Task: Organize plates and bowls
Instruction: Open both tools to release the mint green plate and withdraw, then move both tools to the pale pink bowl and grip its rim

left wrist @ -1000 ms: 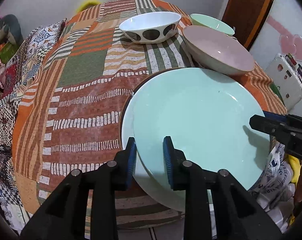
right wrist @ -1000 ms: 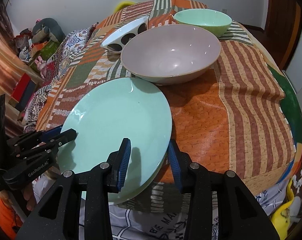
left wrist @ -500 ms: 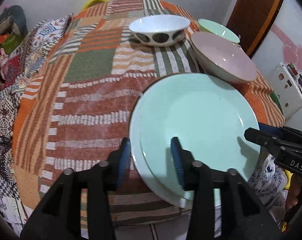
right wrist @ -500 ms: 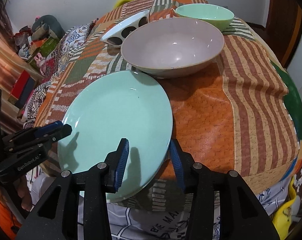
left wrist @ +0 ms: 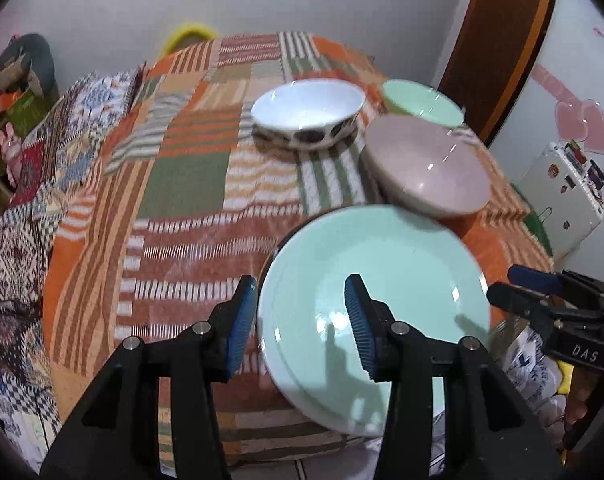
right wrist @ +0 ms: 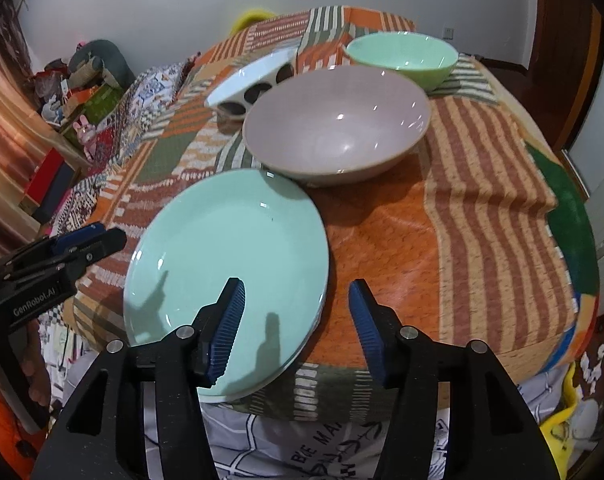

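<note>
A mint green plate lies stacked on another plate at the table's near edge, overhanging it. Behind it stand a large pink bowl, a white bowl with dark spots and a mint green bowl. My left gripper is open and empty above the plate's left rim. My right gripper is open and empty above the plate's right rim.
The round table carries a striped patchwork cloth. A brown door and a small white fridge stand to the right. Toys and boxes lie on the left.
Both grippers have opened wide and drawn back and up from the plate's rims. The mint plate now rests on the lower plate.
</note>
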The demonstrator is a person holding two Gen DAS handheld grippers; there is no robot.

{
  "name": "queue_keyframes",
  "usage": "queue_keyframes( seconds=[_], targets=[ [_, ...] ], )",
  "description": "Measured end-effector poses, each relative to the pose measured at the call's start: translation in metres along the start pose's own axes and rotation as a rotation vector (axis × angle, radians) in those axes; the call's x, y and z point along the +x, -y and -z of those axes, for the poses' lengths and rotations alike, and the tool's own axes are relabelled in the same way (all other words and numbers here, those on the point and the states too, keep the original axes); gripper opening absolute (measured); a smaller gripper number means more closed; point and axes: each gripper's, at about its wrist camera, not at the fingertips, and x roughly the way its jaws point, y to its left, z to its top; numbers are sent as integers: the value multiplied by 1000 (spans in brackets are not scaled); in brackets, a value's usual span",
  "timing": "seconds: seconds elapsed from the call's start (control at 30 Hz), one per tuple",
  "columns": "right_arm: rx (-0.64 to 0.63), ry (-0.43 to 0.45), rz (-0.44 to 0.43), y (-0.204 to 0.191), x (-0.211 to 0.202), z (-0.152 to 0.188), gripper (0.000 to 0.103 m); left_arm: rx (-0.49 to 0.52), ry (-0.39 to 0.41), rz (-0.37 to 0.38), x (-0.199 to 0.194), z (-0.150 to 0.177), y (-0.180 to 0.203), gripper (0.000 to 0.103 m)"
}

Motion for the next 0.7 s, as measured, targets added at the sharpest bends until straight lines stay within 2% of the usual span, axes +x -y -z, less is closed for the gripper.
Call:
queue_keyframes(
  seconds=[0.13, 0.3, 0.53, 0.7],
  targets=[
    [8, 47, 1, 4, -16, -6, 51, 21, 50, 11, -9, -17, 10, 52],
    [14, 132, 33, 13, -34, -21, 65, 54, 81, 15, -8, -35, 23, 56],
    [54, 175, 67, 31, -31, -46, 65, 81, 83, 29, 14, -62, 39, 57],
    [72, 178, 88, 46, -19, -62, 65, 74, 48, 61, 42, -80, 46, 57]
  ],
)
